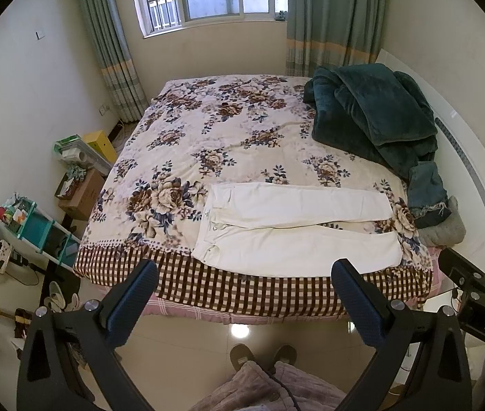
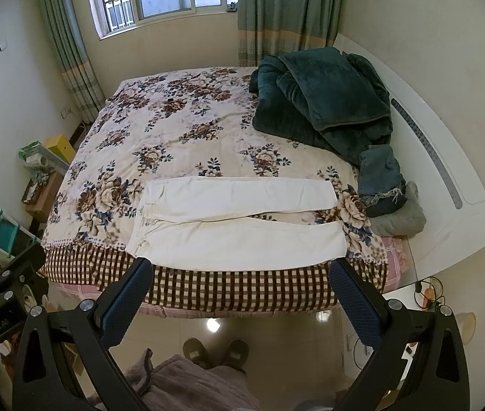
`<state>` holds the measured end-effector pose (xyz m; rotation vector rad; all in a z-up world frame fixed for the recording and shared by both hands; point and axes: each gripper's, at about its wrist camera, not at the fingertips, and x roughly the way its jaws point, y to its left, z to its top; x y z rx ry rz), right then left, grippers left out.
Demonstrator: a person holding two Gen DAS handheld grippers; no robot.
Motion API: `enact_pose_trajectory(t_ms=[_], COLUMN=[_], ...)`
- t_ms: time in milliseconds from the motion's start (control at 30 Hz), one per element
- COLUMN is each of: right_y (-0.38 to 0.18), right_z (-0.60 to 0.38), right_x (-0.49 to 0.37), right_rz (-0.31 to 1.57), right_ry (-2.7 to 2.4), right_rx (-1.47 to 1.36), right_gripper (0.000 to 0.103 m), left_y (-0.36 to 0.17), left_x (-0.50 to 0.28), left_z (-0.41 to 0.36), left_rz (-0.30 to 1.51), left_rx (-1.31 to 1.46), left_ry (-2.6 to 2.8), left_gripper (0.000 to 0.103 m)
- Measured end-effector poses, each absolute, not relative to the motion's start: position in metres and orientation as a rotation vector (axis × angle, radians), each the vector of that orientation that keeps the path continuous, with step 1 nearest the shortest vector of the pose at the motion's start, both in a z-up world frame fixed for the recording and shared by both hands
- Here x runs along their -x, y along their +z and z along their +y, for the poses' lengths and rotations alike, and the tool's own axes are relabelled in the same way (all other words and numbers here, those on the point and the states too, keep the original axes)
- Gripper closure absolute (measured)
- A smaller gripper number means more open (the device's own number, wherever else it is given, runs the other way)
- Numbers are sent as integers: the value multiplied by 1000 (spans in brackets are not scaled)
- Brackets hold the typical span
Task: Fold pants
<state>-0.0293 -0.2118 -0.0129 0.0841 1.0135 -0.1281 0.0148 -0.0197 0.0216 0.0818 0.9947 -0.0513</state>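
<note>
In the left wrist view, your left gripper (image 1: pixel 244 275) is held up in the air in front of the bed (image 1: pixel 228 287). Its jaws are spread wide and hold nothing. The white pants (image 1: pixel 297 226) lie flat on the flowered blanket (image 1: pixel 208 130), just past the jaw tips and between them. The waist is nearer the left jaw and the two legs reach out past the right jaw. The legs lie side by side with a thin gap between them. Far past the right jaw you see a dark green blanket (image 1: pixel 369 109) in a heap, with folded jeans (image 1: pixel 425 188) next to it. Under the jaws you see your slippers (image 1: pixel 263 356) on the shiny floor.

In the right wrist view, your right gripper (image 2: pixel 240 270) is in the air too, and its jaws are wide with nothing in them. The white pants (image 2: pixel 239 219) sit just past the tips, between the two jaws, close to the near edge of the bed (image 2: pixel 208 291). Your other gripper shows at the left edge.
</note>
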Motion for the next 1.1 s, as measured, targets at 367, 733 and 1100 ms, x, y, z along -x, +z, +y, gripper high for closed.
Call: enact_pose_trajectory(t_ms=[367,733,1100], right_y=[-9,-5,-21], right_z=[-214,-219,-234], right_x=[33,37,37], right_rz=[1009,1016,998], right_ry=[-126,-120,-117], right_rx=[-85,-89,-112], right_gripper=[0,0,0], left_y=[21,25,21], left_x=[-13,-14,-25], left_z=[-18,-24,-47], left_rz=[992,992,922], left_rx=[-80,-80,-60], left_ry=[-53,-54,-11], left_gripper=[0,0,0])
